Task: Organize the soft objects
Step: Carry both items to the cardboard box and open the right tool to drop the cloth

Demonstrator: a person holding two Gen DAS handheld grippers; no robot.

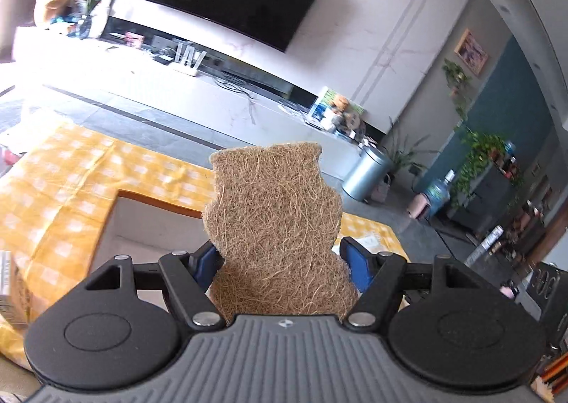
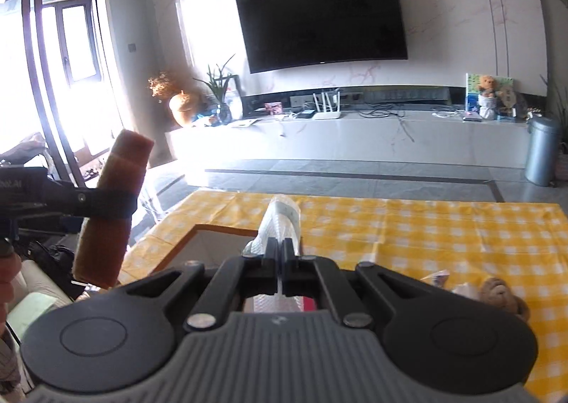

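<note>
The right tongs [image 2: 282, 250] body hides the near end of the bubble-wrap piece [image 2: 280, 222]; the box [image 2: 198, 243] beneath shows only a corner. A hand [image 2: 9, 271] is cut off at the frame edge. Both tongs are tilted downward above the yellow-checked worktop [image 2: 426, 236]. The left tongs [image 1: 280, 261] stand wide, clamped on an upright coir scrubbing pad [image 1: 273, 218]; the right tongs are fully closed, pinching the bubble wrap.

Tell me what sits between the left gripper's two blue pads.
A brown fibre scrub pad stands upright between the left gripper's pads, clamped at its sides. The left wrist view shows it head-on; the right wrist view shows it edge-on.
</note>
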